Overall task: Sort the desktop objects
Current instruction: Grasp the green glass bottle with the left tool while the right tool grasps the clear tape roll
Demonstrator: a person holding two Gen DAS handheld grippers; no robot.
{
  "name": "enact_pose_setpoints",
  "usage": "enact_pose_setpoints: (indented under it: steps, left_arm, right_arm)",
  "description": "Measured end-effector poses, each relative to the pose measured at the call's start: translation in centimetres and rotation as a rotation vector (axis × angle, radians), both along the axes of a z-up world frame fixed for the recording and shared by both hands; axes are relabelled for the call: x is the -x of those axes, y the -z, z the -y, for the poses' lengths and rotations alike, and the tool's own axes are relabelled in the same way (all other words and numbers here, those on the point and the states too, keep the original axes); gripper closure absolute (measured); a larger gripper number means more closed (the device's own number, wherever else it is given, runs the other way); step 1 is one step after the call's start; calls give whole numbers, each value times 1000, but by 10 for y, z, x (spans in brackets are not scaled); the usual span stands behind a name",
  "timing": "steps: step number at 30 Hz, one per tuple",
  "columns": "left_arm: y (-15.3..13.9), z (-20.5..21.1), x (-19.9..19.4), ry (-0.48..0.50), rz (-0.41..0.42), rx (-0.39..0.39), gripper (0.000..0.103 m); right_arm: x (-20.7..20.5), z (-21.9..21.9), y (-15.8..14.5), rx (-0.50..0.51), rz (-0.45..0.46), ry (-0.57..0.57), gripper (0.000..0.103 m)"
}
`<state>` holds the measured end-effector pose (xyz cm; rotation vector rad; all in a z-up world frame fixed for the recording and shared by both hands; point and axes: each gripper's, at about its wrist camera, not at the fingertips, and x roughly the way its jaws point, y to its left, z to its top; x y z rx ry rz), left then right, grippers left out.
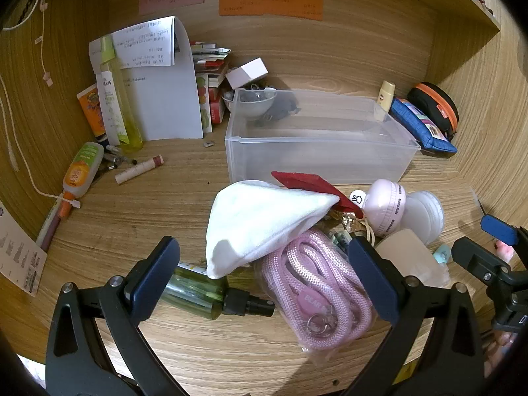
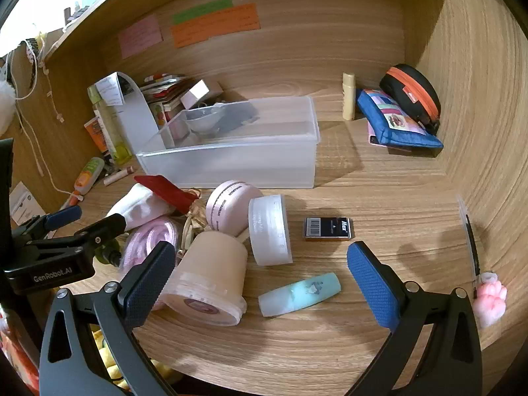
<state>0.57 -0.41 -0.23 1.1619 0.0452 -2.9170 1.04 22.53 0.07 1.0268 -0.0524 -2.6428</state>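
Clutter in front of the plastic bin [image 1: 316,151] could scatter, since both hand-held grippers, left [image 1: 264,280] and right [image 2: 260,283], gape empty over overlapping items.

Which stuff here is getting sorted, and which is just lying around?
To sort: white pouch, pink cord, green bottle, beige jar, mint tube, clear bin.
Lying about: sticky notes, blue pouch, papers.
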Motion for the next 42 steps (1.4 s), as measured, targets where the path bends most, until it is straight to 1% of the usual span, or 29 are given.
enact_pose_setpoints:
  steps: [10,15,19,21,24,26,29,32,37,38,40,42]
  left_arm:
    - [-3,2,-1,-12,-8,-3,0]
    - [-9,15,-7,-25,-32,-23,0]
    - [-13,29,-12,-2,-62,-28,0]
    - [-13,36,-15,4,-62,-24,0]
    - [-8,47,-18,23,-44,-23,0]
    - [-1,52,-21,20,-26,-8,0]
    - [14,59,-24,21,14,-5,0]
    - [26,61,-23,29,43,-3,0]
    - [40,62,-18,63,80,-42,0]
    - [42,62,-17,61,83,-41,0]
    - [46,65,-11,56,95,-52,0]
    - [50,71,-6,43,103,-81,0]
  right_arm:
    - [-1,3,-1,-9,-4,-4,0]
    - [-3,2,-2,-15,-15,-3,0]
    - [-2,0,-2,-21,-24,-2,0]
    - [-1,-1,-2,-23,-27,0,0]
    - [2,-7,0,-4,-26,5,0]
    - [4,-11,1,10,-24,12,0]
    - [10,-16,4,13,-17,30,0]
    - [14,-17,8,9,-8,23,1]
    - [22,-8,16,-27,16,-14,9]
    - [23,-5,18,-32,18,-22,10]
    - [25,-3,23,-36,28,-34,17]
    - [29,-3,25,-23,34,-36,19]
